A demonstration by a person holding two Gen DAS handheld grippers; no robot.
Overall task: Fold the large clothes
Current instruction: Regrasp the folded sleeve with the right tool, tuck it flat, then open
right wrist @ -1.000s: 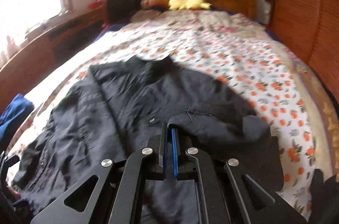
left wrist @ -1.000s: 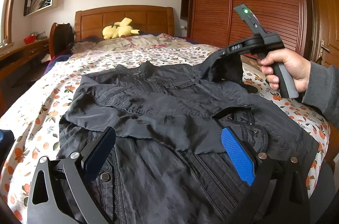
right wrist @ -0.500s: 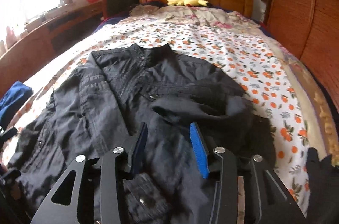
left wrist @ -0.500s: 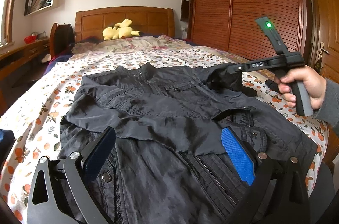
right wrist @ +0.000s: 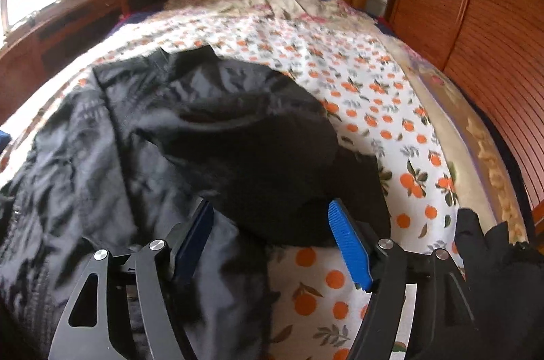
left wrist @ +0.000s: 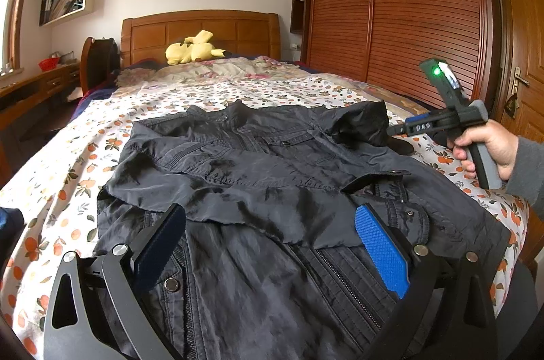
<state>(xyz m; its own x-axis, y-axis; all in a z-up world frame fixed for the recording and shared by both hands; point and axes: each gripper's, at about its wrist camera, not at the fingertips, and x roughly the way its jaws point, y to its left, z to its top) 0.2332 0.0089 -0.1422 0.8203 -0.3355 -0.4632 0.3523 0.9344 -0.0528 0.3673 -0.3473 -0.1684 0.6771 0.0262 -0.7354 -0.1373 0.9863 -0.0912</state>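
Sleeve-folding step: the right gripper (right wrist: 270, 241) is opening, jaws clear of the jacket (left wrist: 272, 176) sleeve (right wrist: 272, 156) bunched at twelve o'clock. The left gripper (left wrist: 272, 244) hovers released (nothing between). Next, probably, flattening that sleeve.

Left hand-held gripper (left wrist: 268, 249): black linkage fingers, silver pivot screws, blue ribbed pads; right hand-held gripper (right wrist: 270, 237) same build, green LED, grey handle, person's grey sleeve (left wrist: 528, 169).

My right gripper (right wrist: 270, 241) is no more shut on the sleeve (right wrist: 258, 152): its jaws are opening, and the sleeve now lies folded over the jacket (left wrist: 258, 176). My right hand (left wrist: 482, 149) is lower now.
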